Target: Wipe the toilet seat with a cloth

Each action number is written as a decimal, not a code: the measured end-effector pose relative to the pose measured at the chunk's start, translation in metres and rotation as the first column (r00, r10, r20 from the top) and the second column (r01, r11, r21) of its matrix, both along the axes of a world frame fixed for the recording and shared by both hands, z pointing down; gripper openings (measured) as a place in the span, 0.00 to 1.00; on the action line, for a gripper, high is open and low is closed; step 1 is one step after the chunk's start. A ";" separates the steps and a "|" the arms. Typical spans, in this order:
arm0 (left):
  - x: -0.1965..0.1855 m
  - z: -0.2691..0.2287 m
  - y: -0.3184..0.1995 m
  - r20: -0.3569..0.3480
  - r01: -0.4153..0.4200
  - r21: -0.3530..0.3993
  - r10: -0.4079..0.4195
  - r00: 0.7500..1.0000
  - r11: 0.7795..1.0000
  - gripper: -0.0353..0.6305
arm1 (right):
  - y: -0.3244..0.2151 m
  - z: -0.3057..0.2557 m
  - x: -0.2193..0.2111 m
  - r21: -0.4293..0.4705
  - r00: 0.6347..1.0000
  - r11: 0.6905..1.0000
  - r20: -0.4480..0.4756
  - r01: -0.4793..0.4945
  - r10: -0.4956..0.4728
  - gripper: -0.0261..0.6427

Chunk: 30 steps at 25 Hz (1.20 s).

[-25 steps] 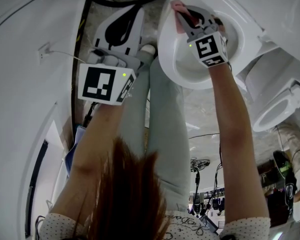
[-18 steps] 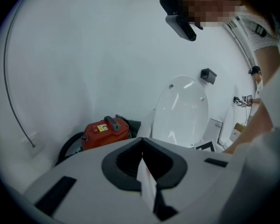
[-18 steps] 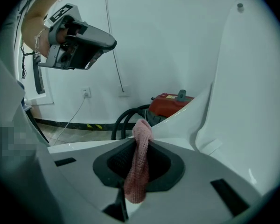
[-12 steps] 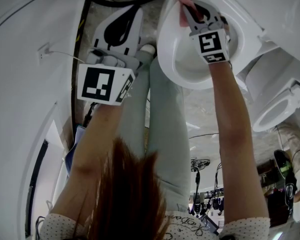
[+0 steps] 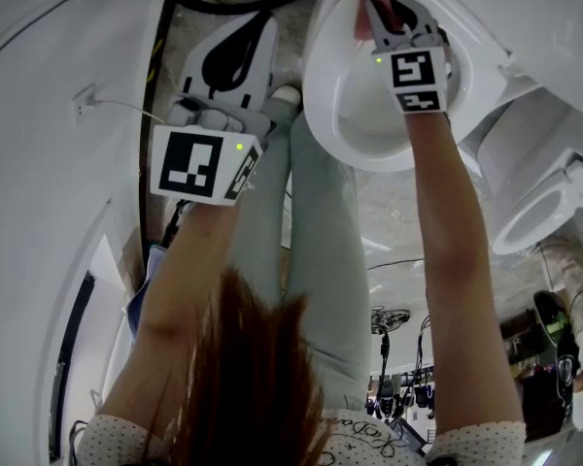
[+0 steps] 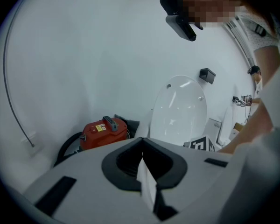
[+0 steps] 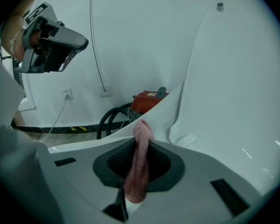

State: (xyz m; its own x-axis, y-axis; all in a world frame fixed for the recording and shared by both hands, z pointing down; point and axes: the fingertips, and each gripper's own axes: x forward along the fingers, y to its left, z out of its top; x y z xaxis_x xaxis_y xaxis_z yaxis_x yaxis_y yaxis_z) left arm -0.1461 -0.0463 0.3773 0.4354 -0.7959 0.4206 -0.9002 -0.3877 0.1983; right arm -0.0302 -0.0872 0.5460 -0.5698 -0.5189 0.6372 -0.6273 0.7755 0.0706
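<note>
Firmly, cloth sits pinched inside right gripper.

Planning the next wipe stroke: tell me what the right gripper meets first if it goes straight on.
The toilet seat rim, right at the tip of the pink cloth clamped in the right gripper; depth is unclear, so they may already touch.

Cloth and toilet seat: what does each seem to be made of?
Cloth: soft knitted or terry fabric, pink and matte, judging by its nubby looped texture. Toilet seat: probably glossy white plastic, smooth with bright highlights; ceramic cannot be ruled out.
</note>
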 end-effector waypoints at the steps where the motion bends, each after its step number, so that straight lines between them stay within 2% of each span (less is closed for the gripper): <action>1: 0.001 0.000 0.000 0.000 -0.002 0.000 0.002 1.000 1.000 0.06 | -0.001 0.000 0.002 0.000 1.000 1.000 -0.001 -0.008 0.008 0.12; 12: 0.006 -0.001 0.001 0.001 -0.016 0.000 0.016 1.000 1.000 0.06 | -0.013 -0.001 0.025 0.002 0.996 0.996 -0.005 -0.093 0.093 0.12; 22: 0.012 -0.002 0.004 -0.001 -0.028 0.000 0.028 1.000 1.000 0.06 | -0.017 -0.001 0.056 0.002 0.980 0.980 0.006 -0.201 0.201 0.12; 30: 0.016 -0.001 0.009 -0.003 -0.038 0.001 0.038 0.999 0.999 0.06 | -0.017 0.000 0.081 0.000 0.969 0.969 -0.008 -0.246 0.246 0.12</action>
State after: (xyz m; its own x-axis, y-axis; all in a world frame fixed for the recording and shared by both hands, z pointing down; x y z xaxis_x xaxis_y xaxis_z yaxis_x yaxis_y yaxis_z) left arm -0.1304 -0.0372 0.3761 0.4667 -0.7790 0.4187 -0.8842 -0.4217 0.2010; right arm 0.0507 -0.1041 0.5459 -0.4197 -0.6422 0.6414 -0.7983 0.5975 0.0758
